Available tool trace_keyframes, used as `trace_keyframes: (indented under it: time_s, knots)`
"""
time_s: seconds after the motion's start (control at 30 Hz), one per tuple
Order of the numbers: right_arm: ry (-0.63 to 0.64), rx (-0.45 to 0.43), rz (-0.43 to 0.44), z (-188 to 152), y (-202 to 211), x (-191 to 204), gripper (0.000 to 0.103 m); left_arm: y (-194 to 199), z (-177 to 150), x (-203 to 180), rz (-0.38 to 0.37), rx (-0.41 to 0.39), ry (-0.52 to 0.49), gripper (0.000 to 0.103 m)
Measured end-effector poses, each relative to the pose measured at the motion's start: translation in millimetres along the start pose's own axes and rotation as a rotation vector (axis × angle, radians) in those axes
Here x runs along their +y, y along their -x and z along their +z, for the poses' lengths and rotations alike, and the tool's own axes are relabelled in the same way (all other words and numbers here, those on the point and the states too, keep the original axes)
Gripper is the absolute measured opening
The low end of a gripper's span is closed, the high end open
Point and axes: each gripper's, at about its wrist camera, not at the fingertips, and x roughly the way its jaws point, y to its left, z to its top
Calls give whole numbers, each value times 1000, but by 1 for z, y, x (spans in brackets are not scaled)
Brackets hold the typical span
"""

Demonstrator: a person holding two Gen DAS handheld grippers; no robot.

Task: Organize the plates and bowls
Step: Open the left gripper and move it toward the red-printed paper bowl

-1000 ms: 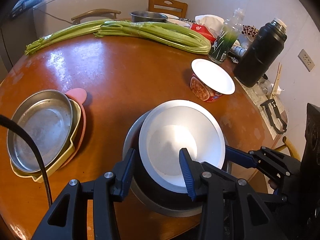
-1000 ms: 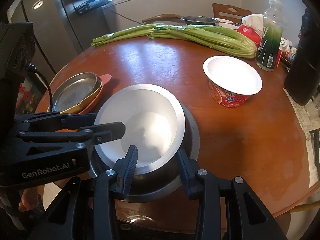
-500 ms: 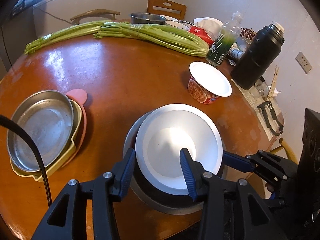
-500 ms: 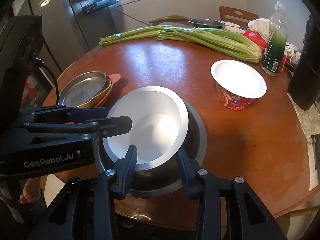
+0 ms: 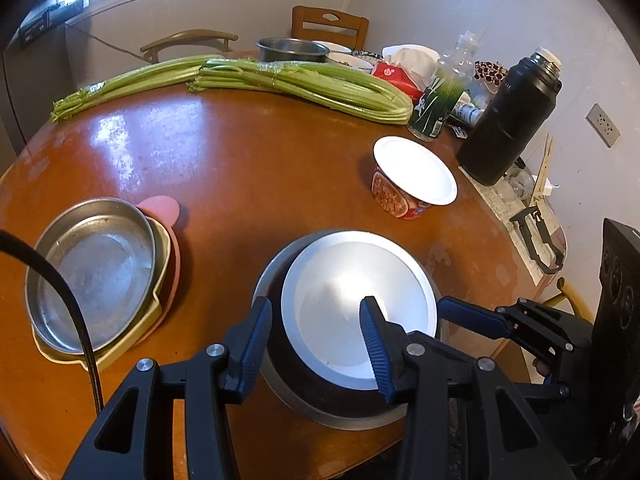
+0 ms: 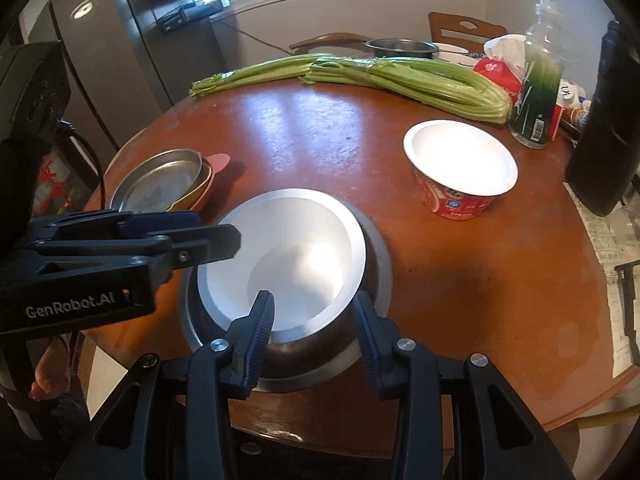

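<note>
A white-lined steel bowl (image 5: 356, 312) (image 6: 288, 256) sits tilted inside a larger dark steel bowl (image 5: 320, 404) (image 6: 372, 248) near the table's front edge. My left gripper (image 5: 316, 344) is open, its fingers straddling the near-left rims of both bowls. My right gripper (image 6: 314, 336) is open, straddling the bowls' near rim from the other side. A stack of a steel plate (image 5: 96, 268) (image 6: 160, 180) on a yellow dish (image 5: 160, 280) and a pink plate (image 5: 162, 208) lies at the left.
An instant-noodle cup (image 5: 412, 180) (image 6: 460, 172) stands to the right. Celery bunches (image 5: 280, 80) (image 6: 400, 76) lie across the far side. A black thermos (image 5: 508, 120), a bottle (image 6: 536, 80), a tissue pack and a steel pot (image 5: 292, 48) crowd the far right.
Both grippers have drawn back and up a little from the nested bowls, so more of the table shows. The white-lined bowl has stayed in the larger bowl.
</note>
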Motion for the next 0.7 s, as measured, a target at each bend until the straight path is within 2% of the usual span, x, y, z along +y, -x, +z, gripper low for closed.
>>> trace_keyframes:
  time_s: [0.7]
  knots:
    - [-41,-68,-28,20,16,-29,42,3,35,-22,53,-41,-66,48]
